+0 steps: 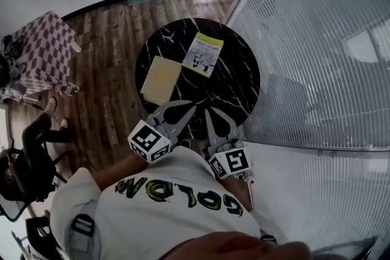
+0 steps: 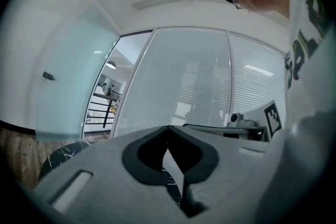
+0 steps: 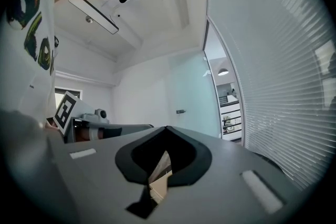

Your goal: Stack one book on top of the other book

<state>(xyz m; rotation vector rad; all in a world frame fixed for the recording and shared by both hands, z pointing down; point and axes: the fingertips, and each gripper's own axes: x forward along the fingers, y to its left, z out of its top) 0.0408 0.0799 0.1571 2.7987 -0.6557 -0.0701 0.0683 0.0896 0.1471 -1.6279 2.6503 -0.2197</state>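
While the left claw and the right claw are each pressed together on nothing over the near edge of the black tabletop, 2 books lie flat and unstacked: the yellow book at left, the green book just beside it.

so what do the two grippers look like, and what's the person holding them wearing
The left gripper and right gripper are matte grey plastic, each with two curved jaws that taper to a point and a black lining on the inside. Each carries a white cube printed with black square markers. The person wears a white T-shirt with yellow-green and black lettering.
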